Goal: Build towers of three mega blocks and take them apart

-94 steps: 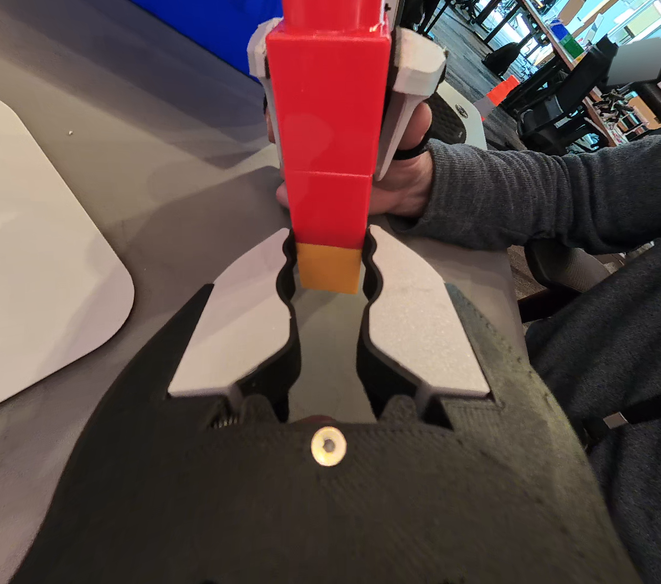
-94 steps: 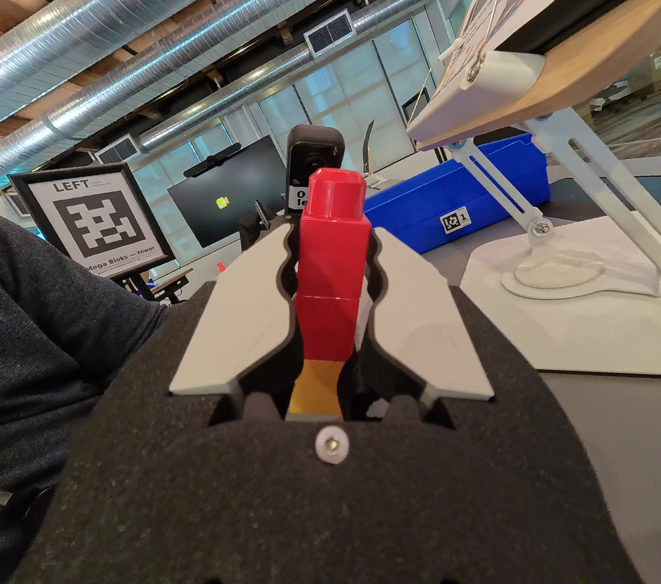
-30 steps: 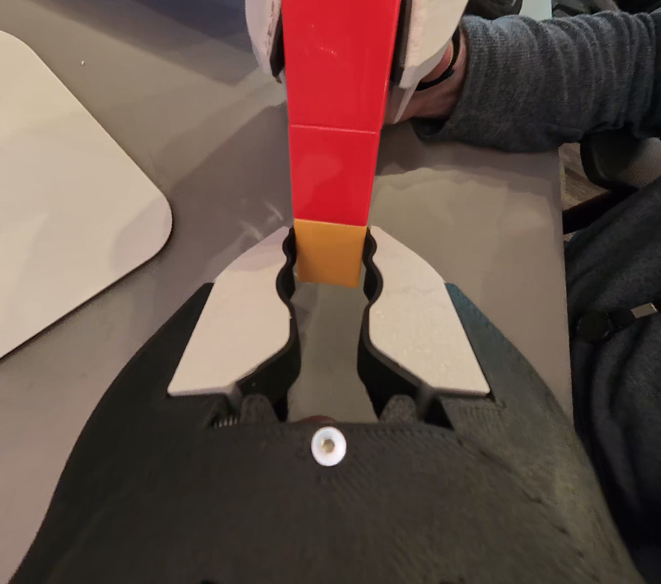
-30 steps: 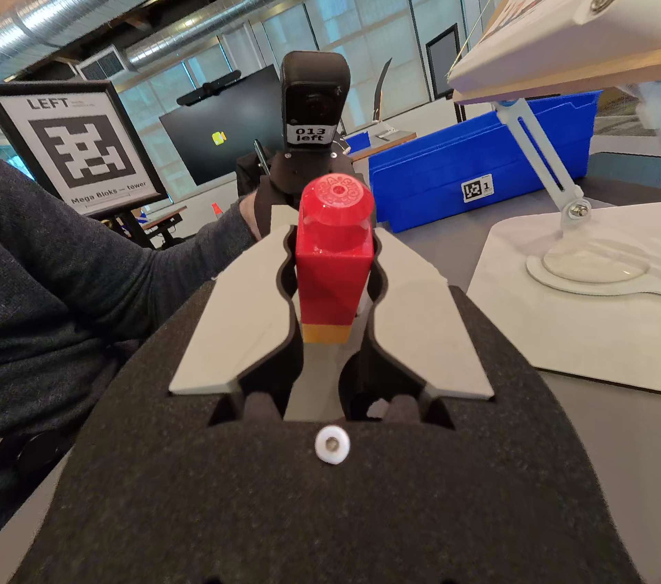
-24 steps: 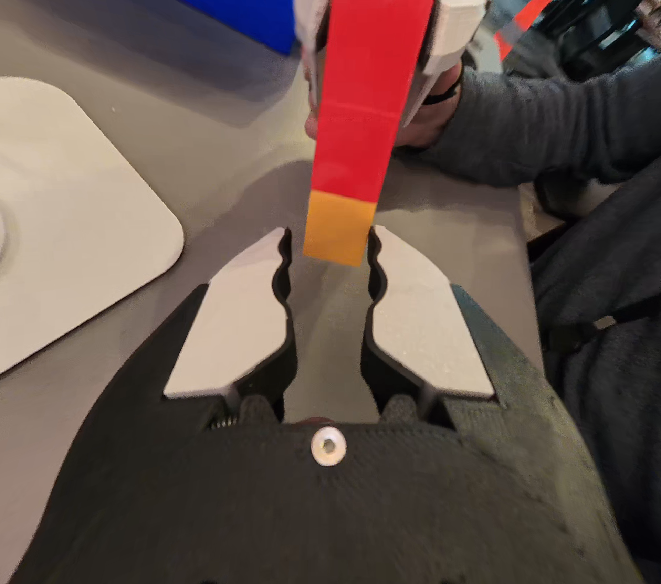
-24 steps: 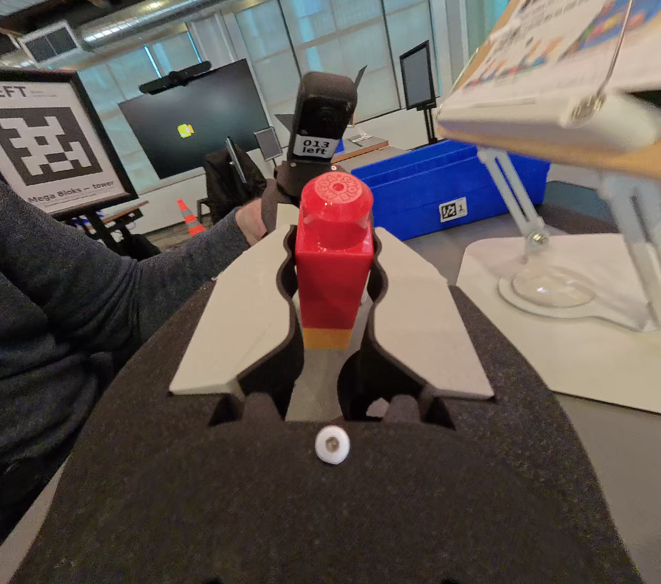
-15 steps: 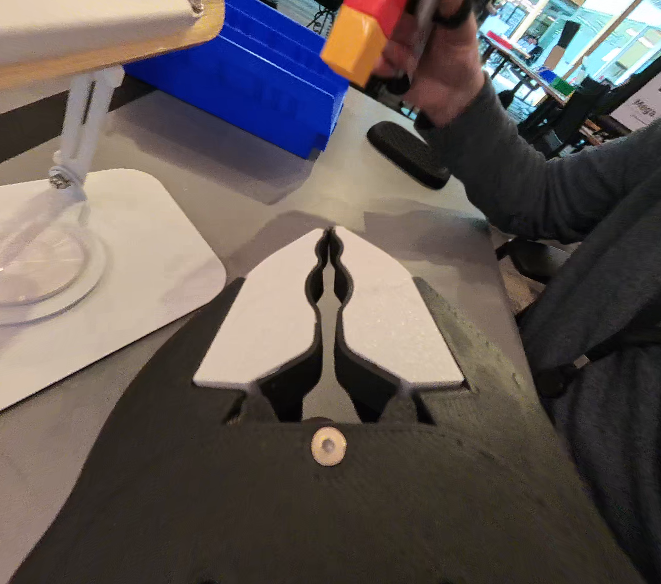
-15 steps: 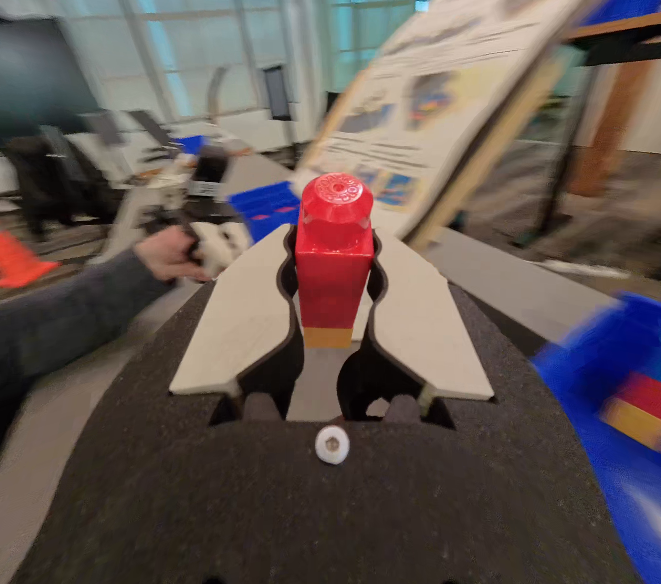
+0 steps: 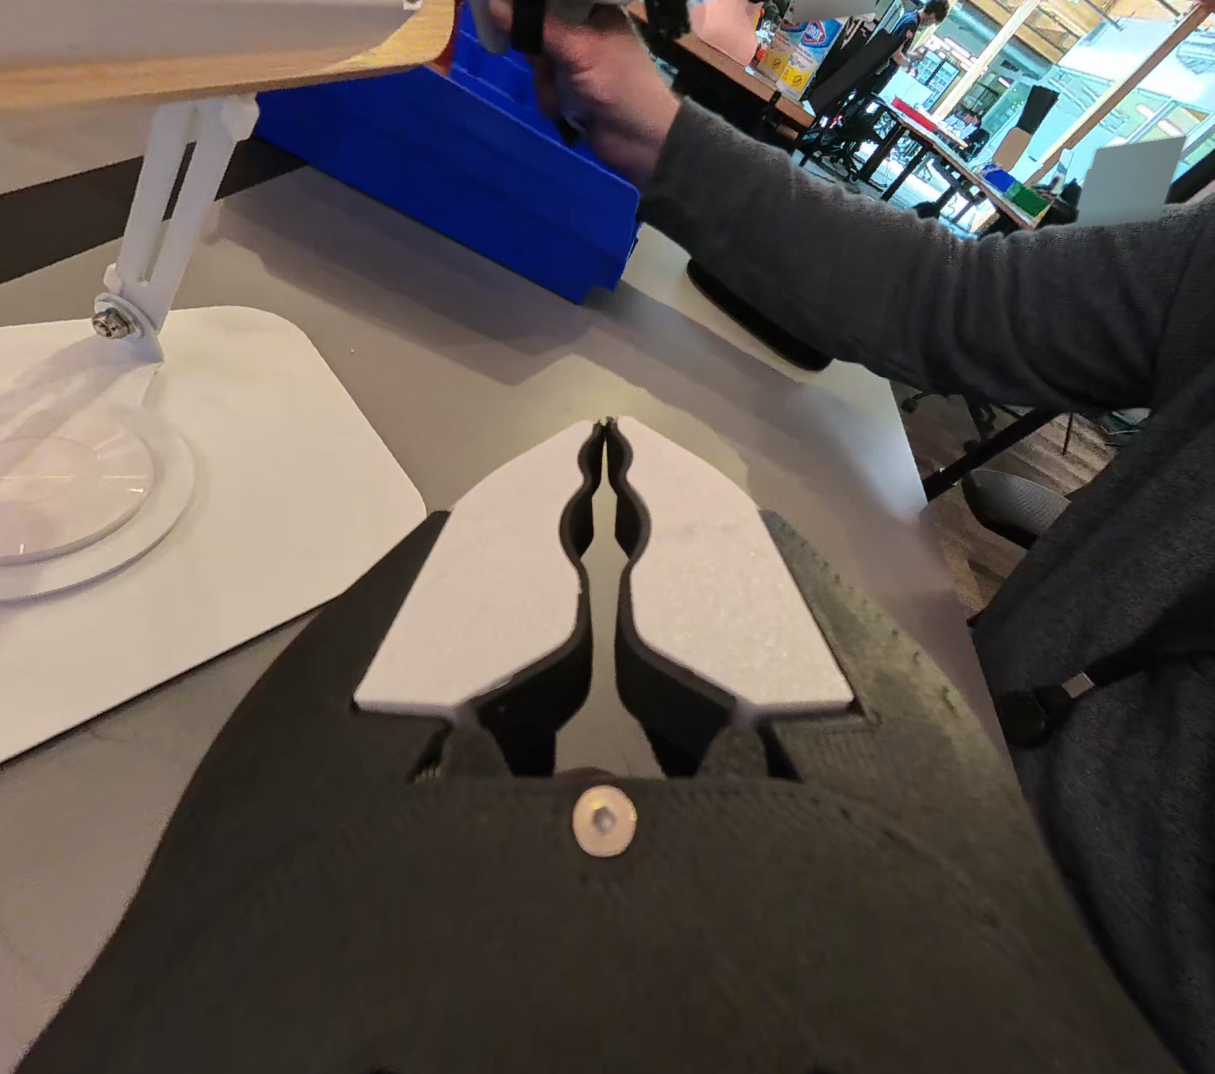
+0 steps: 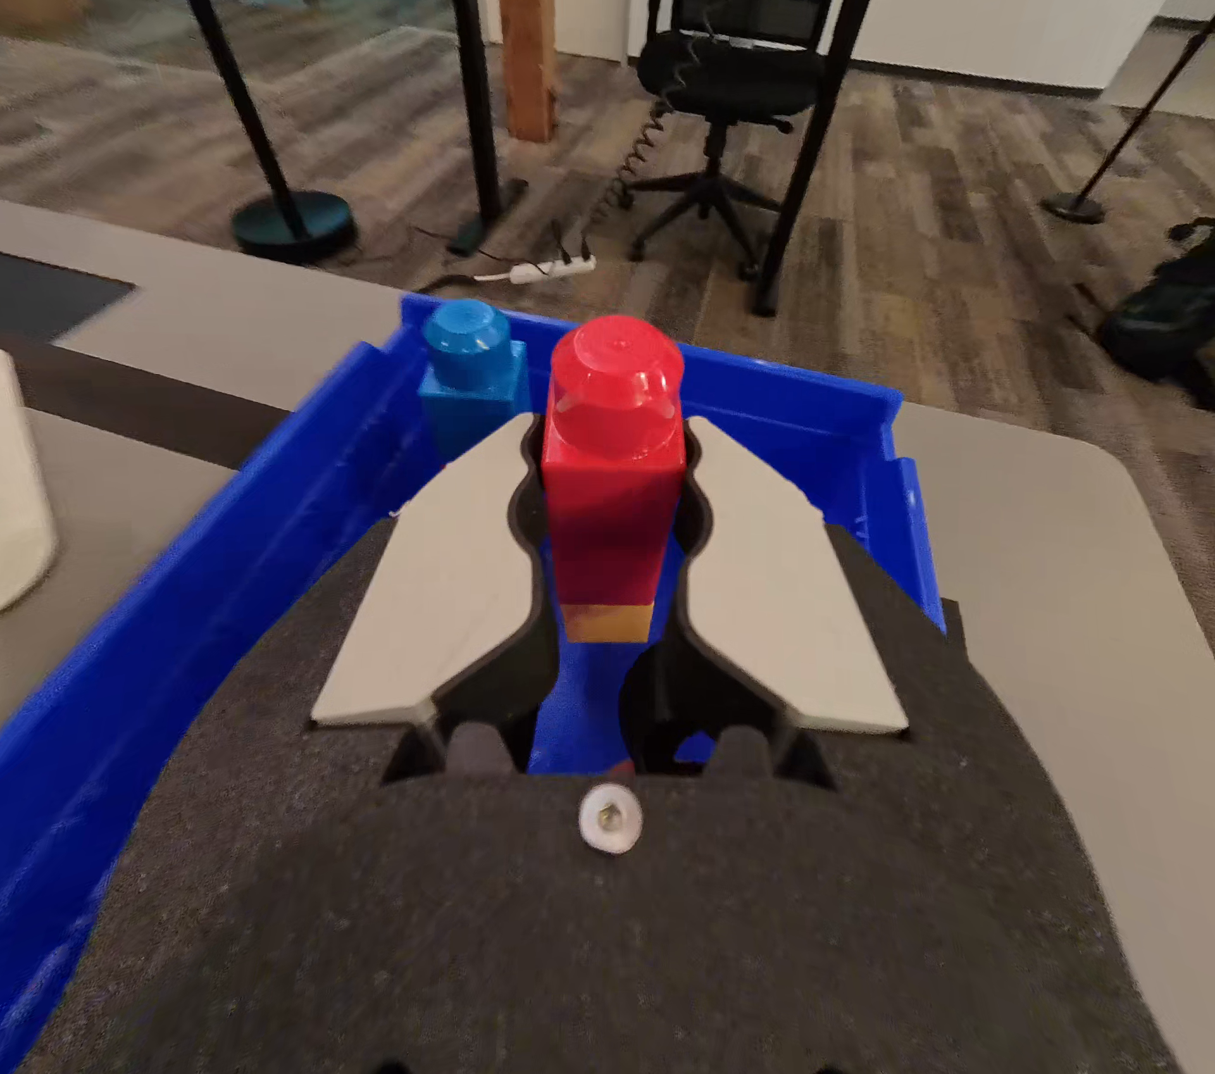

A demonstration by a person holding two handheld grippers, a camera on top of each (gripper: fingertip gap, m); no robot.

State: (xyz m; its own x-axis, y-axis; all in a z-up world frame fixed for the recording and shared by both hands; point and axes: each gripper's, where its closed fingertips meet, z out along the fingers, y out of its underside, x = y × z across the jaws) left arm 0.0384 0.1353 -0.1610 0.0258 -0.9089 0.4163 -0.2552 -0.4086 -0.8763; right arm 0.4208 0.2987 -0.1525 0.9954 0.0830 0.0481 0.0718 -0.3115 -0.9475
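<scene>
Right gripper (image 10: 611, 523): clamped on the tower (image 10: 610, 506), its two pale fingers pressed against the upper red block's sides.
Left gripper (image 9: 606, 429): closed on nothing, fingertips together, held low over the grey table (image 9: 460, 332).
Tower: three stacked blocks, two red above an orange one at the bottom; it is held over the inside of the blue bin (image 10: 315, 490), and whether its base touches the bin floor cannot be told.
Blue block (image 10: 470, 378): seen upright in the bin's far left corner, just beside the tower.
Surroundings: a white stand (image 9: 171, 227) carrying a tilted board is seen left of the bin in the left wrist view; the person's hand (image 9: 601, 82) and grey sleeve reach across to the bin.
Step in hand: judged to be the delivery of a finished tower into the bin.
Next move: the tower would need to be lowered until it is borne by the bin floor, clear of the blue block, before the right fingers are parted; alternatively the left gripper must be brought back for pulling blocks apart.
</scene>
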